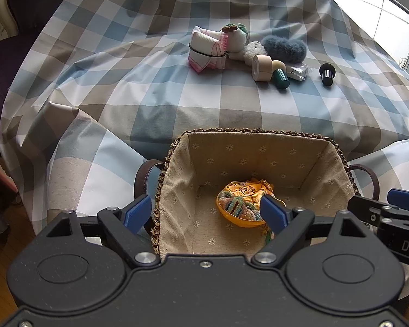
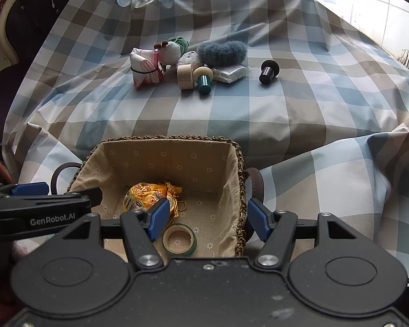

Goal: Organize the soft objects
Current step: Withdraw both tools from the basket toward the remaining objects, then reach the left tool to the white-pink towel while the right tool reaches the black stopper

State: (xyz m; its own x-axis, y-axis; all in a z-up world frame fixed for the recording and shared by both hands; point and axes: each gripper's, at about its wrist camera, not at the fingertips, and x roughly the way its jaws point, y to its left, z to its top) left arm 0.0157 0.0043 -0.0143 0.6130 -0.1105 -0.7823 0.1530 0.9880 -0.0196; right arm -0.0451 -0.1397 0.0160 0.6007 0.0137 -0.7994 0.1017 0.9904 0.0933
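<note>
A woven basket point(image 1: 259, 132) point(image 2: 161, 138) with a floral cloth lining stands at the near edge of the table. A yellow embroidered pouch point(image 1: 240, 201) point(image 2: 146, 193) lies in it, with a green tape ring point(image 2: 179, 239) beside it. My left gripper point(image 1: 208, 212) is open and empty, its jaws straddling the basket's left wall. My right gripper point(image 2: 208, 219) is open and empty, its jaws straddling the basket's right wall. Farther back lie a pink-and-white folded cloth point(image 1: 205, 51) point(image 2: 144, 69), a white plush point(image 1: 238, 39) point(image 2: 171, 50), a small fluffy white toy point(image 1: 255, 50) and a grey-blue fuzzy piece point(image 1: 285, 49) point(image 2: 222, 51).
Beside the soft things lie a beige tape roll point(image 1: 261, 68) point(image 2: 185, 76), a green mushroom-shaped stamp point(image 1: 280, 77) point(image 2: 203, 79), a silver packet point(image 2: 230, 74) and a black stamp point(image 1: 326, 74) point(image 2: 268, 72). A checked cloth point(image 1: 150, 95) covers the table. A dark chair point(image 1: 27, 13) stands at the left.
</note>
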